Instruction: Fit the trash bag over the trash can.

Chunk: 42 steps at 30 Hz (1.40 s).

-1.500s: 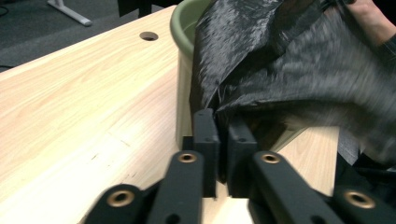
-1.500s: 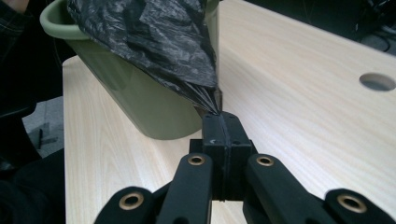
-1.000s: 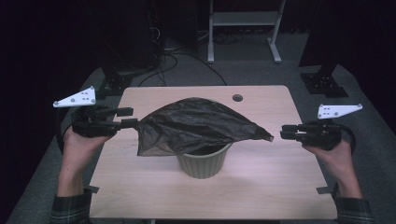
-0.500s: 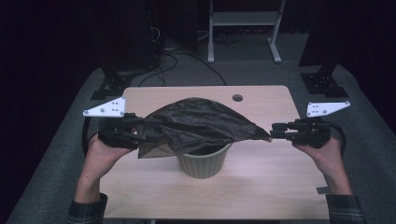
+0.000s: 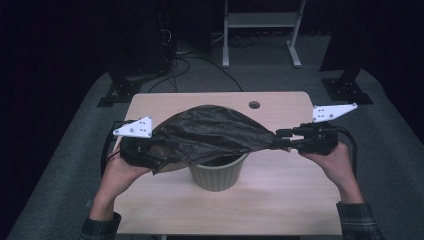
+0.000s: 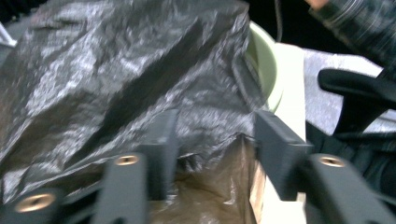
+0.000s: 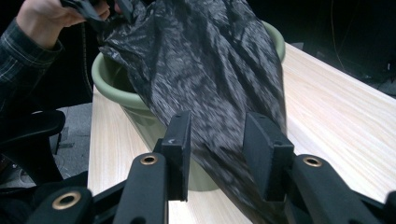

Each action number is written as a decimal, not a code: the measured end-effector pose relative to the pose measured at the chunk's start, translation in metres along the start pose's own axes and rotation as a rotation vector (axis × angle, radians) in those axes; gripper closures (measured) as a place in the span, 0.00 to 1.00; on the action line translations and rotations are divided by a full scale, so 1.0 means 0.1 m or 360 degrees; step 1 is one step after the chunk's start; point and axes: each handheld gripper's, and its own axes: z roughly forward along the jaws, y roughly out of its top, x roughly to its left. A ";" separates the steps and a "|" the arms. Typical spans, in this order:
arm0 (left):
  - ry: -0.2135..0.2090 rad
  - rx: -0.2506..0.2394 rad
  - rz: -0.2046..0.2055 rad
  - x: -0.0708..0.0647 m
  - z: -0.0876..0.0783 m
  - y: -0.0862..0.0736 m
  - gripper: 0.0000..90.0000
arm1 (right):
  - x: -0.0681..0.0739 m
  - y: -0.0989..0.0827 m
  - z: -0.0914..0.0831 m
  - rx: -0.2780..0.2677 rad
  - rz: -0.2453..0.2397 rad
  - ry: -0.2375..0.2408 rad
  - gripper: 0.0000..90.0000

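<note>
A crumpled black plastic bag lies draped over a pale green bin in the middle of the wooden table. My left gripper is at the bag's left edge. In the left gripper view its jaws stand apart with loose bag film between them; they have just been closing. My right gripper is at the bag's pointed right end. Its jaws straddle that end of the bag and have just been opening. The bin's rim shows beneath the bag.
A round cable hole sits near the table's far edge. Behind the table stand a metal frame and black stand bases at the left and right. A black chair is beside the table.
Both grippers have come inward to the bag. The left one moved right and down to its left edge. The right one moved left, and the bag's tip now lies between its jaws.
</note>
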 end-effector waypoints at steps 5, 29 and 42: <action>-0.0016 -0.0007 -0.0048 0.10 -0.01 -0.01 0.93 | 0.05 0.07 0.07 0.0006 -0.0036 0.0032 0.66; 0.0041 -0.0288 -0.0162 0.41 -0.07 0.31 1.00 | 0.35 0.49 0.72 0.0022 -0.0201 0.0248 0.61; 0.0050 -0.0341 -0.0160 0.42 -0.16 0.35 1.00 | 0.34 0.56 0.94 0.0126 -0.0284 0.0087 0.88</action>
